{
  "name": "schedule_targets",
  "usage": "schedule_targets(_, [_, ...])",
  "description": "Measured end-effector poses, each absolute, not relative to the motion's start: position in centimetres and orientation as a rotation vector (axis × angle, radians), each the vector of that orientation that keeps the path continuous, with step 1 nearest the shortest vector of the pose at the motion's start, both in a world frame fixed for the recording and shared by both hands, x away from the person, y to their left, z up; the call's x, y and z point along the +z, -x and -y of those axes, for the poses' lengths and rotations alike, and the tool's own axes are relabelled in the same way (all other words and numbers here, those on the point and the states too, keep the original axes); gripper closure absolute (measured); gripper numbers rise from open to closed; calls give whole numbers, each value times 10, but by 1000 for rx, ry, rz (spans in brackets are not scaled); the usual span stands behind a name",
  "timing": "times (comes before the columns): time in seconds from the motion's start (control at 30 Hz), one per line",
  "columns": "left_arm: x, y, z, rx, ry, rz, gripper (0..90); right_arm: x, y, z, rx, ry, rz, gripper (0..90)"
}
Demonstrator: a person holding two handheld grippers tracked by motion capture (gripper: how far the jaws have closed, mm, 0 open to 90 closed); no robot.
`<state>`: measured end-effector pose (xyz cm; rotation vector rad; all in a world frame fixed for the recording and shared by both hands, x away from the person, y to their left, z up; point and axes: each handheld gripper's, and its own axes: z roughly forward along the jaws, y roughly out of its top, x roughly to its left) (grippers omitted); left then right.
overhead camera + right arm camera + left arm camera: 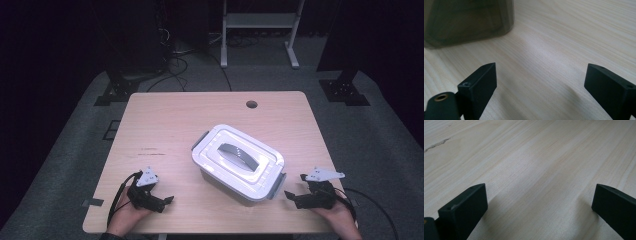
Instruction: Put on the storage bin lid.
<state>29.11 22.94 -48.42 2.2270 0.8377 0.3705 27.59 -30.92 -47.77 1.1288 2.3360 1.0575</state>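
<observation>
High view: white rigid plastic lidded box (238,163) sits between both grippers' wide-open, empty jaws; probably light but slippery, so grab its grey top handle (236,154) or side latches.

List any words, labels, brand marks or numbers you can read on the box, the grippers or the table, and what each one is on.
None: no readable text in any view.
The white lidded box and its grey handle carry no visible label.
The table shows wood grain and a faint dark scuff, not writing.
The left gripper and right gripper show plain black jaws, no markings.
</observation>
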Motion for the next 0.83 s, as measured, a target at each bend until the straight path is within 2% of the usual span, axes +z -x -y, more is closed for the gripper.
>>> schedule_targets(0.83, [-484,-291,-229,371,-2228,-837,0,-488,-277,306,1028,-1121,-2361,99])
